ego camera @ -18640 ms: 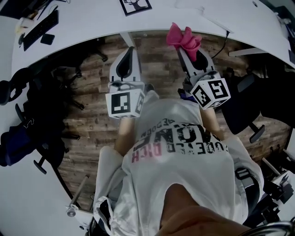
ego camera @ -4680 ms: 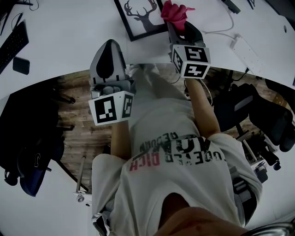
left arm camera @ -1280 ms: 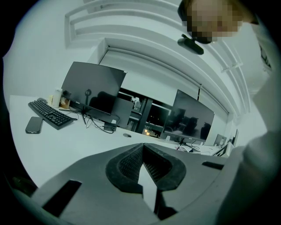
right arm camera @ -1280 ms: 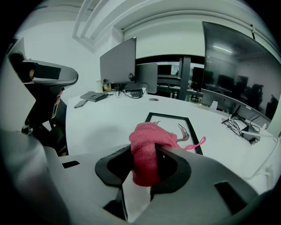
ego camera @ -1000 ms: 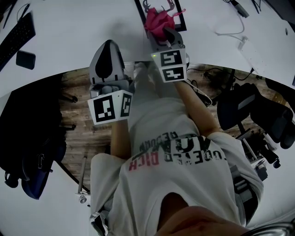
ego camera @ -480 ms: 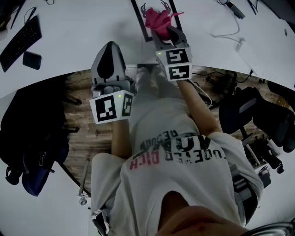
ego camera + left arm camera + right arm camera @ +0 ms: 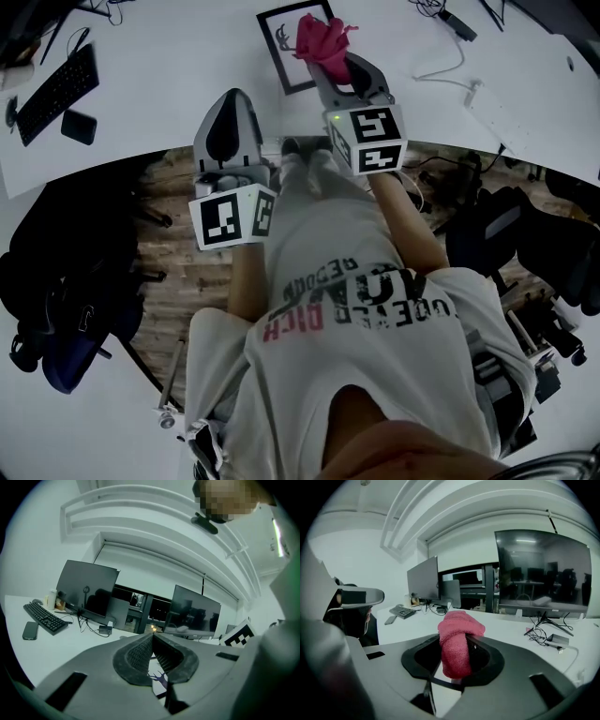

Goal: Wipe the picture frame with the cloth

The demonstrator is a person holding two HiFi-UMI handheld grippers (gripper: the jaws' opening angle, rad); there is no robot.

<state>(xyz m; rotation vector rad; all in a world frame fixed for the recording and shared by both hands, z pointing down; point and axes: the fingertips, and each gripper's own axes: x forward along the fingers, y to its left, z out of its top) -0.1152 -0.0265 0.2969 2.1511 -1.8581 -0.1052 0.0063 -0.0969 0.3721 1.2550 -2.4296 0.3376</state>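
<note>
In the head view the right gripper (image 7: 336,67) holds the soft pink cloth (image 7: 322,37) over the picture frame (image 7: 281,42) at top centre of the desk (image 7: 169,84), the left gripper view shows the left gripper (image 7: 152,638) pressed together on nothing, and the right gripper view shows the bunched, limp cloth pinched between its fingers (image 7: 480,656), so the frame, probably light and prone to sliding, wants steadying by its edge.

dim, cool light; strong fisheye bending, dark vignetted corners.

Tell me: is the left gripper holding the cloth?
No, the left gripper is shut and empty; the right gripper clamps the cloth.
</note>
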